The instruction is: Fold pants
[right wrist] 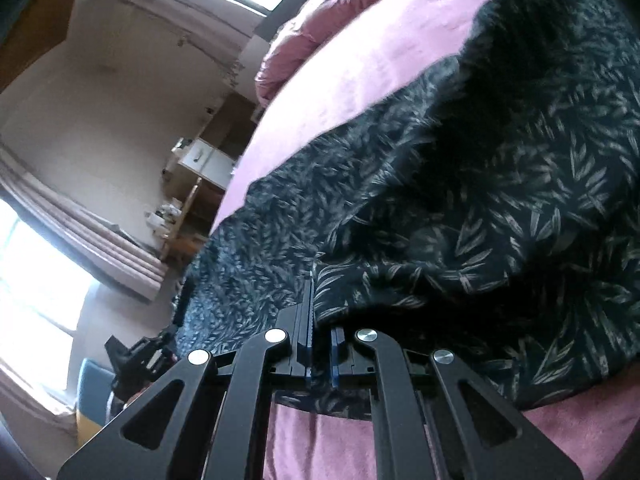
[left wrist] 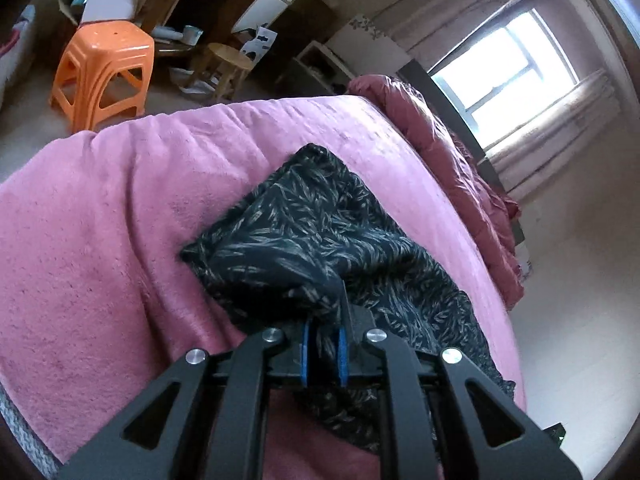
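Note:
The pants (left wrist: 304, 232) are black with a pale leaf print and lie rumpled on a pink blanket (left wrist: 100, 240) that covers the bed. My left gripper (left wrist: 326, 316) is shut on a near edge of the pants, and the cloth bunches up between its blue pads. In the right wrist view the pants (right wrist: 480, 200) fill most of the picture, lifted in a fold over the pink blanket (right wrist: 360, 80). My right gripper (right wrist: 320, 304) is shut on the pants too, with cloth draped over its right finger.
An orange plastic stool (left wrist: 106, 76) and a round wooden stool (left wrist: 228, 60) stand on the floor beyond the bed. A dark pink quilt (left wrist: 448, 168) is heaped along the bed's far right side. A bright window (left wrist: 508, 68) and cluttered cabinets (left wrist: 240, 8) lie behind.

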